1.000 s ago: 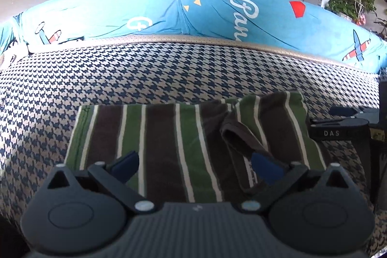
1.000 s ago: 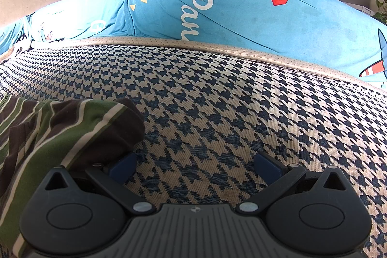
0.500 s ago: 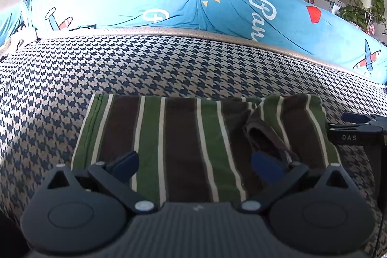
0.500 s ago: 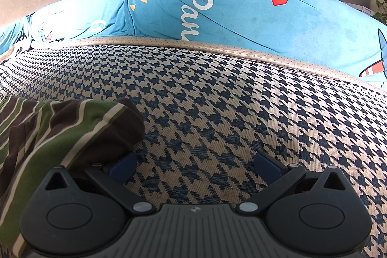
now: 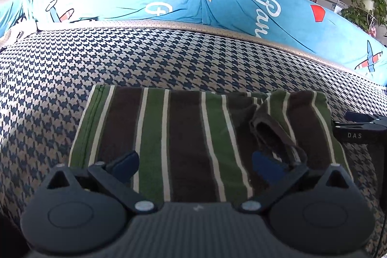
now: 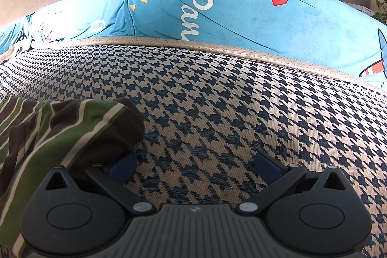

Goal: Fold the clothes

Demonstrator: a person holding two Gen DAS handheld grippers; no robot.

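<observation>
Between folds, by the look of it: striped garment (image 5: pixel 183 137) lying as a flat rectangle on the houndstooth sofa seat (image 5: pixel 169 59), with a loose dark strap or cuff (image 5: pixel 273 129) rucked up on its right part. Left gripper (image 5: pixel 195 161) low over the near edge, jaws wide apart, nothing held. Right gripper (image 6: pixel 194 165) just beside the garment's right end (image 6: pixel 72 127), jaws also apart, its left finger (image 6: pixel 122 166) against or tucked under the bulging cloth; hard to say which. Blue printed cushion (image 6: pixel 217 11) along the back. Next move probably: tuck the loose strap flat, then close both on one edge and carry it across evenly
</observation>
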